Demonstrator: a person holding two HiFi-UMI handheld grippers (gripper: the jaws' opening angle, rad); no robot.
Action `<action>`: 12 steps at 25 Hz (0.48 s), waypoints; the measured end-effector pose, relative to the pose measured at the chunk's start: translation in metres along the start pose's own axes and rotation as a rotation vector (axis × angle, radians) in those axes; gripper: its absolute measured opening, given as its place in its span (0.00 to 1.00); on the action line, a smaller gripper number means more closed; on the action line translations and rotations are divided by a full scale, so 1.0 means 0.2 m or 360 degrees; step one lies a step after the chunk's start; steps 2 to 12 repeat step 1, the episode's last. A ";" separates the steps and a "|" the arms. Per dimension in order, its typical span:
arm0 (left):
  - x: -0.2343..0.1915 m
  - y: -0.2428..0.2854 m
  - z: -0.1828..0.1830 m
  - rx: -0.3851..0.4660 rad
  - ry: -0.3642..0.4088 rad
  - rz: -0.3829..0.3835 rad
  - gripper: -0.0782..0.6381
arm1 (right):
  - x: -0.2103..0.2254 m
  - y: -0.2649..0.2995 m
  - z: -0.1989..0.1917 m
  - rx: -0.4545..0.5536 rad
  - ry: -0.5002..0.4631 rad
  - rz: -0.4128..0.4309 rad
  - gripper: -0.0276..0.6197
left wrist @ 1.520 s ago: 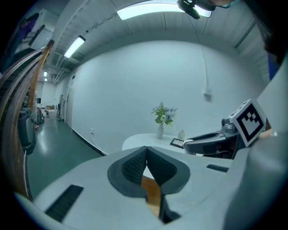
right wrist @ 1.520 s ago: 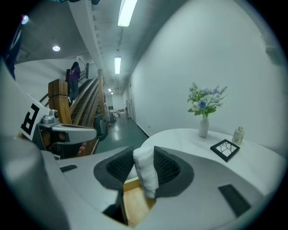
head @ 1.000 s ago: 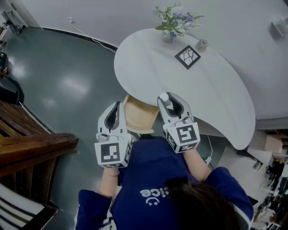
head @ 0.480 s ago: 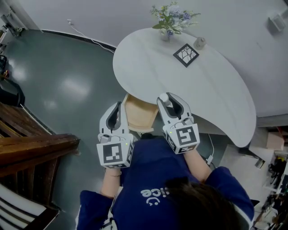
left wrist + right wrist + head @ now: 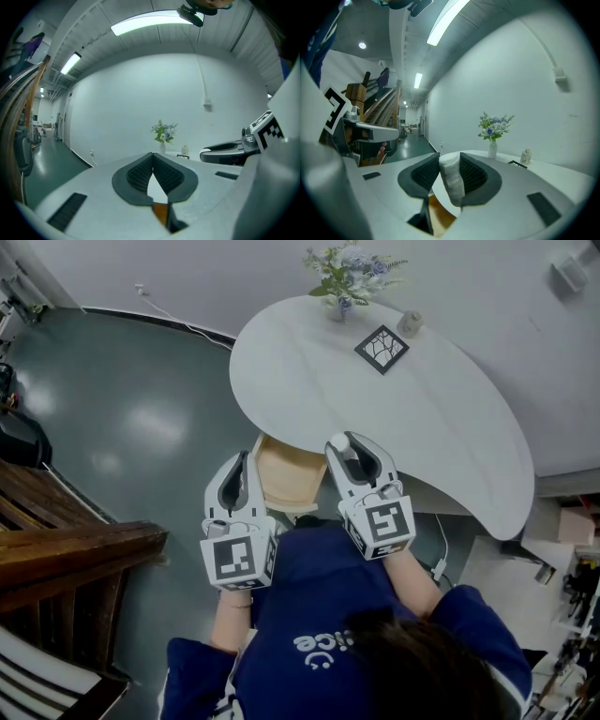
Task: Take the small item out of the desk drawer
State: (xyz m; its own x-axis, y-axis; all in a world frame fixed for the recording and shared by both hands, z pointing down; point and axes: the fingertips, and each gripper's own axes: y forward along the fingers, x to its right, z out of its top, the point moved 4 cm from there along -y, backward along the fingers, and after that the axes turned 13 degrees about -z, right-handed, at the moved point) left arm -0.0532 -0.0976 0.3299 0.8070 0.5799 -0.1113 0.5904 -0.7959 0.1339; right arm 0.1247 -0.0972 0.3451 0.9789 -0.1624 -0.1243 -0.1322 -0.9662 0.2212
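Positions match a second ago: right gripper [image 5: 343, 446] fingers clamp the small white item [image 5: 451, 180] near the open drawer [image 5: 286, 474]; left gripper [image 5: 153, 158] fingers closed, empty.

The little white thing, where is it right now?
The little white thing is squeezed between the jaws of the right gripper, just right of the open wooden drawer at the near edge of the white table in the head view.
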 end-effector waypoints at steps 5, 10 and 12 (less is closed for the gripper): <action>0.00 0.00 0.00 0.0001 0.0001 -0.0001 0.11 | 0.00 -0.01 0.00 0.0001 0.0001 -0.0001 0.26; 0.00 0.00 0.00 0.0001 0.0001 -0.0001 0.11 | 0.00 -0.01 0.00 0.0001 0.0001 -0.0001 0.26; 0.00 0.00 0.00 0.0001 0.0001 -0.0001 0.11 | 0.00 -0.01 0.00 0.0001 0.0001 -0.0001 0.26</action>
